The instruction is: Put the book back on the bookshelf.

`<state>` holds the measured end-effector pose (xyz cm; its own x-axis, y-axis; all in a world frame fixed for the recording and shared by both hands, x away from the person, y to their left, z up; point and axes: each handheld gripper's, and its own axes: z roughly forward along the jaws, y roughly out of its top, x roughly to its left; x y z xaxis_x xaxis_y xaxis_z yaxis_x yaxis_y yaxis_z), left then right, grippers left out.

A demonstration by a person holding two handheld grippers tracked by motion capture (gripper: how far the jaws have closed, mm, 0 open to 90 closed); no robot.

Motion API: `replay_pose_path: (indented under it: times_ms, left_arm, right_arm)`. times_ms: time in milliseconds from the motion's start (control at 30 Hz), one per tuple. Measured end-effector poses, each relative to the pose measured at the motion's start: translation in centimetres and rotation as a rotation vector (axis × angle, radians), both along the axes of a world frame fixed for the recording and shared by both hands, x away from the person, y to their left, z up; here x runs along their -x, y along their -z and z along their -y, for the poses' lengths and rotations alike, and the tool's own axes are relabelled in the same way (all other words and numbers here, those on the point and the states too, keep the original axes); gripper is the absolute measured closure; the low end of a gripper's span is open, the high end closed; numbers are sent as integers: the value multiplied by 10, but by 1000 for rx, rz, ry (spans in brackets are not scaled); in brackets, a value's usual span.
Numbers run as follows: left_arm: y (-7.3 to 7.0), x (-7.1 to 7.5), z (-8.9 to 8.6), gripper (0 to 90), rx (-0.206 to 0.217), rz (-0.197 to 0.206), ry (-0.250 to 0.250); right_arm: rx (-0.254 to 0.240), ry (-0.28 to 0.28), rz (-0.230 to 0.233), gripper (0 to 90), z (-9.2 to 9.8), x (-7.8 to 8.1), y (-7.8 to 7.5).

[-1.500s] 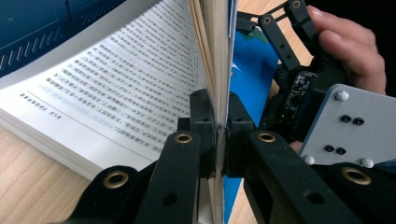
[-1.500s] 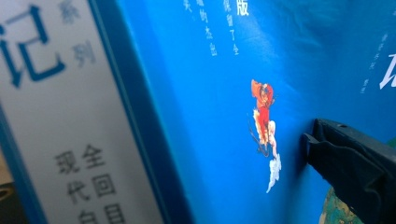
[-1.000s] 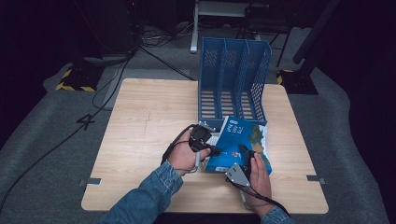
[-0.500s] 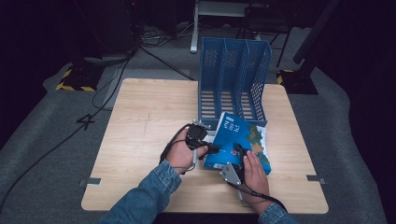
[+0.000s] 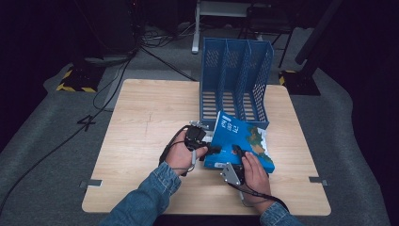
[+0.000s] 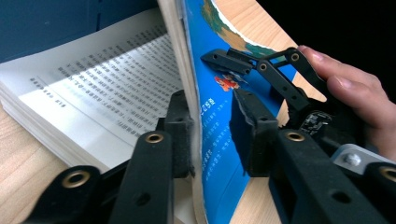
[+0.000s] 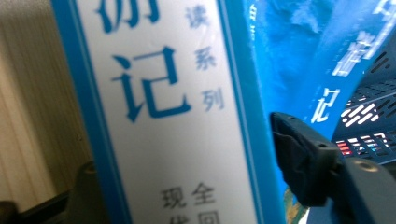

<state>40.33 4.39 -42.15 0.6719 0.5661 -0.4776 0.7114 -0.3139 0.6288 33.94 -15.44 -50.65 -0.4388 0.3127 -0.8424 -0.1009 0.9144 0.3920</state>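
With the left gripper [image 6: 210, 135] having just spread its fingers [image 6: 180, 130] off the lifted blue cover and the right gripper [image 5: 236, 160] closing across the book's [image 5: 244, 141] spine, the book, on the table [image 5: 141, 117] before the file rack [image 5: 235, 80], could flop shut or slide if that pinch proves shallow.

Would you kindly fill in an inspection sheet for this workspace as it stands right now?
Surface: light wooden table, bare on its left half.
Job's things: blue book in front of the blue file rack, its cover lifted off the pages.
Clutter: nothing seen.
Grippers: left gripper has the raised cover between its fingers, which have just been opening, with a gap at one pad; right gripper straddles the book's spine, its fingers having just been closing.
Cables: black cable loops from the left gripper; more on the floor behind.
Surroundings: grey carpet, dark room, stands behind the table.
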Motion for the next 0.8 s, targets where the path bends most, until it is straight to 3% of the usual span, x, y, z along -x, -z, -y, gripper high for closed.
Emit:
replay_pose_path:
  times_ms: [100,200,300,333,400,433,500,633,733,800]
  left_arm:
    - [5,0,-1,627,-11,-14,-16]
    - [6,0,-2,594,-16,-7,-23]
    - [5,2,-7,551,-33,22,-52]
    - [2,3,-15,550,-58,38,-66]
    - [2,3,-19,532,-57,39,-72]
    - [3,3,-26,526,-38,77,-88]
    - [2,3,-31,507,-16,66,-103]
    - [3,2,-48,488,-2,90,-145]
    - [9,0,-65,482,-21,109,-196]
    - [16,-2,-76,474,-58,121,-226]
  right_arm:
    - [-2,8,-14,470,0,0,-3]
    - [32,1,-24,508,1,0,-6]
    - [45,-3,-24,540,1,0,-7]
    - [55,-5,-23,562,1,1,-7]
    - [59,-10,-24,568,1,1,-8]
    - [65,-11,-32,589,1,1,-9]
    - [50,-3,-49,592,1,1,-9]
    - [82,-13,-66,597,-1,1,-4]
    - [76,-15,-76,600,-1,1,-6]
    - [73,-17,-80,602,-1,2,-9]
